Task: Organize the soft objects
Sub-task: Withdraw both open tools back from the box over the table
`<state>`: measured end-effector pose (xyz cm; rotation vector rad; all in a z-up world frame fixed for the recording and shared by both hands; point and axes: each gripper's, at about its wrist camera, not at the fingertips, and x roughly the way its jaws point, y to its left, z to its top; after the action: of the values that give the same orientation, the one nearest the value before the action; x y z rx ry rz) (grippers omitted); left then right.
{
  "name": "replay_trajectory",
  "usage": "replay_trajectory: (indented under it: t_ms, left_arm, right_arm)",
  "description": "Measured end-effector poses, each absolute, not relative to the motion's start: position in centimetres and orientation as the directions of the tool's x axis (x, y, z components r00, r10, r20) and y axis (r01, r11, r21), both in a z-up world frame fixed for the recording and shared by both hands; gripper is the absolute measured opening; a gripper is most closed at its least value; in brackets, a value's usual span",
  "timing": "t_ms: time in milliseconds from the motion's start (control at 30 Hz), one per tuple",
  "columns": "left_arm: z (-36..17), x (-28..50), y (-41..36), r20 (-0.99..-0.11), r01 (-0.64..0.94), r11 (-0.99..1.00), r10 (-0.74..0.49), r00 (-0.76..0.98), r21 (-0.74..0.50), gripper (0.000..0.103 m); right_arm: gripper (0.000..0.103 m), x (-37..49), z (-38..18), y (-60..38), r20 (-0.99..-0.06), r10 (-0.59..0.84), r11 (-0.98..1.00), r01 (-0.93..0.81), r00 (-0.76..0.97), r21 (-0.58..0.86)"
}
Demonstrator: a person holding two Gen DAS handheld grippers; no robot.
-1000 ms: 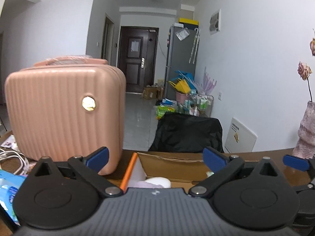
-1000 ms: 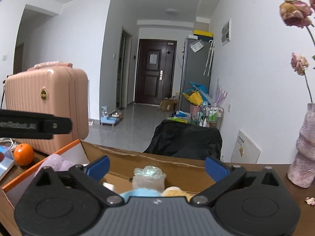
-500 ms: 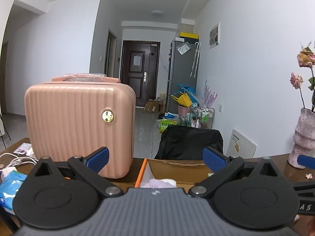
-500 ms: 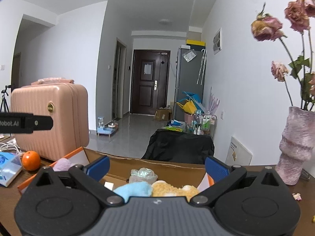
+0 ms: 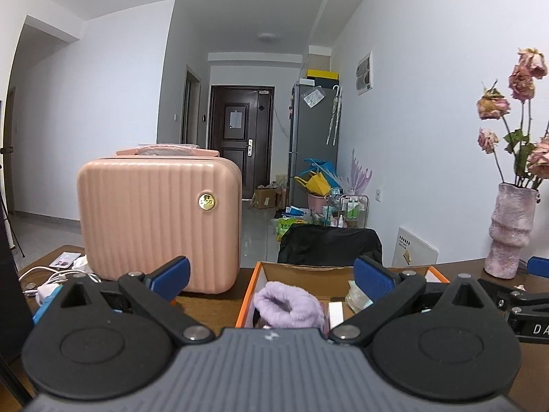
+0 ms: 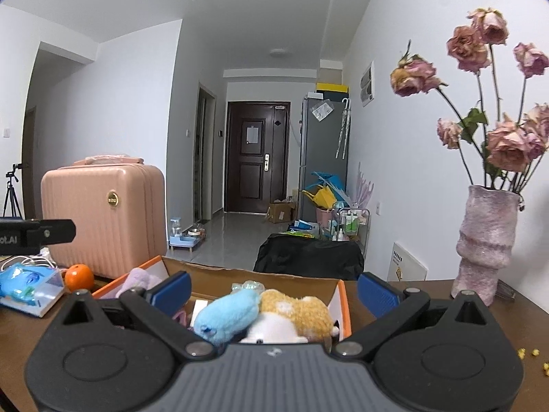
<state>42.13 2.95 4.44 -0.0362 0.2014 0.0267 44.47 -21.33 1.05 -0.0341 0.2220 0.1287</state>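
Right wrist view: your right gripper (image 6: 272, 290) and left gripper (image 5: 271, 274) both hover spread apart, empty, above the cardboard box (image 6: 338, 300) holding a blue plush toy (image 6: 226, 314) on the tabletop (image 6: 514, 312).

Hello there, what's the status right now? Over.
Both claws, left and right, open, empty. Fluffy lilac cloth, blue plush and yellow plush lie in orange-edged cardboard box. Nothing blocking.

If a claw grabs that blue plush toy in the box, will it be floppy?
Probably. The blue plush toy looks fuzzy and stuffed, so it should squash and sag. It likely weighs little. It lies against the tan plush in the cardboard box, so lifting may drag that.
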Motion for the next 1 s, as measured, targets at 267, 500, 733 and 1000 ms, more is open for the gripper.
replay_trajectory:
  t_ms: [267, 500, 733, 1000]
  left_arm:
    - [4.1, 36.5, 2.8, -0.199, -0.025, 0.999, 0.019, 0.980, -0.030, 0.103]
    - [2.9, 29.3, 1.9, -0.194, -0.008, 1.000, 0.003, 0.981, -0.022, 0.103]
    - [1.4, 21.8, 1.2, -0.179, 0.007, 1.000, -0.010, 0.984, -0.020, 0.103]
    - [-0.3, 15.0, 1.0, -0.210, 0.003, 1.000, -0.004, 0.978, -0.004, 0.103]
  right_arm:
    - [0.103, 38.8, 1.2, -22.0, -0.197, 0.121, 0.992, -0.123, 0.973, 0.002]
    - [0.103, 32.2, 0.7, -23.3, -0.178, 0.110, 0.994, -0.108, 0.978, 0.025]
    - [0.103, 25.2, -0.9, -24.7, -0.209, 0.133, 0.991, -0.127, 0.969, 0.038]
    - [0.103, 18.0, -2.5, -24.9, -0.228, 0.139, 0.990, -0.136, 0.964, 0.027]
